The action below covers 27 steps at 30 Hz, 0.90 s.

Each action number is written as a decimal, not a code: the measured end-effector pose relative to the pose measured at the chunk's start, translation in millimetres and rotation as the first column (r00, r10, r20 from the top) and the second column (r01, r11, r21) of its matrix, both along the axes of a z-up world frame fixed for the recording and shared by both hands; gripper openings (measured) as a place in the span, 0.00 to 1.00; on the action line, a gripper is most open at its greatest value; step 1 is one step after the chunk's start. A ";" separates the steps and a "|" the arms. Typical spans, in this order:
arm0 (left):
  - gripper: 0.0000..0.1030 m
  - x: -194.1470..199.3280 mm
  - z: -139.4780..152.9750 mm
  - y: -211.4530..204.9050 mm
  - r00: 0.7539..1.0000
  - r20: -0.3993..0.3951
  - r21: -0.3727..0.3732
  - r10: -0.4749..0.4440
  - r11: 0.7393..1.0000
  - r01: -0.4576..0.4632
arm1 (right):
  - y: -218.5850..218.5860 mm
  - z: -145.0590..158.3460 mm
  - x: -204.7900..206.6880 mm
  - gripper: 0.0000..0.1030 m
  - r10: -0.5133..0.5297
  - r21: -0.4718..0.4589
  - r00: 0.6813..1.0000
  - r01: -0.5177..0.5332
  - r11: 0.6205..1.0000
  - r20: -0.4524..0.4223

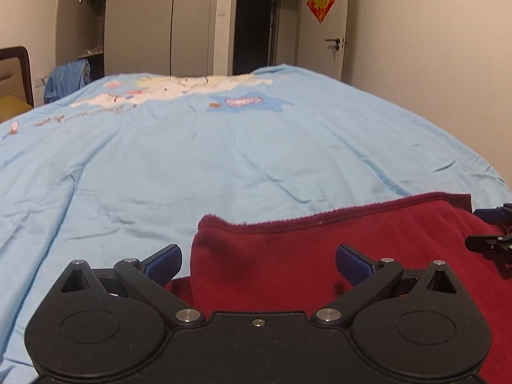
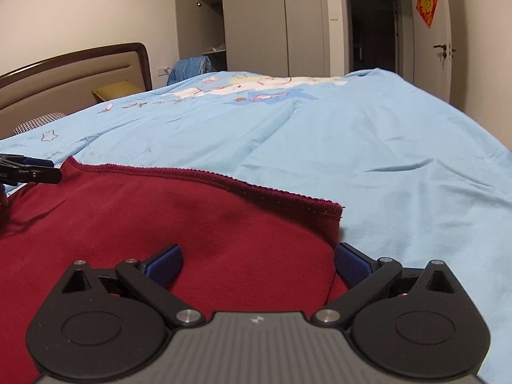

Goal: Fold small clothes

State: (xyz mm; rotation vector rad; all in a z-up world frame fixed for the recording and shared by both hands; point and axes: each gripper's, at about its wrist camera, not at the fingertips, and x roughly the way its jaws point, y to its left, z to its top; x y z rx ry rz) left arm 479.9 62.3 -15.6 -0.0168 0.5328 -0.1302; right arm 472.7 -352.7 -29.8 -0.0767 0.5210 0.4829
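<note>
We hold the left hand-held gripper (image 1: 257, 264) and right hand-held gripper (image 2: 257, 264) with jaws spread apart, empty, over the red garment (image 2: 160, 224), which lies flat on the bed (image 2: 384, 144), ready to pinch both near corners.

Dark red garment lying on the light blue bed cover

You see one small garment (image 1: 288, 256) of dark red knit cloth, lying flat on the light blue bed cover (image 1: 224, 160) at the near side of the bed. Its far edge has a darker maroon hem (image 2: 224, 179) that runs in a nearly straight line and ends in a sharp corner at the right. The left part is doubled, with a second layer showing under the upper one. The surface is mostly smooth, with some soft wrinkles.
</note>
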 end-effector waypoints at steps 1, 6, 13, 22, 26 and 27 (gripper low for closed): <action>0.99 -6.1 4.2 -3.2 1.000 0.023 -0.007 -0.011 1.000 0.011 | 0.4 2.7 -4.7 1.00 -0.017 -0.008 1.000 0.017 1.000 0.019; 0.99 -32.9 15.0 -20.5 0.996 0.044 -0.048 -0.074 0.996 0.076 | 3.7 19.1 -48.4 1.00 -0.040 -0.042 0.991 0.045 0.998 0.126; 0.99 -64.2 -15.5 -31.4 0.995 -0.019 -0.050 -0.094 0.994 0.093 | 15.0 6.8 -106.7 1.00 -0.038 -0.129 0.983 0.061 0.990 0.178; 1.00 -69.8 -38.9 -31.0 0.997 0.012 -0.021 -0.072 0.997 0.073 | 7.0 -13.3 -100.4 1.00 -0.135 -0.090 0.983 0.146 0.985 0.126; 0.99 -71.9 -40.4 -33.1 0.997 0.023 -0.015 -0.071 0.997 0.071 | 6.2 -13.5 -101.1 1.00 -0.134 -0.083 0.983 0.145 0.986 0.122; 0.99 -72.0 -40.7 -32.8 0.997 0.025 -0.016 -0.071 0.997 0.071 | 7.1 -13.9 -101.0 1.00 -0.134 -0.084 0.983 0.145 0.986 0.123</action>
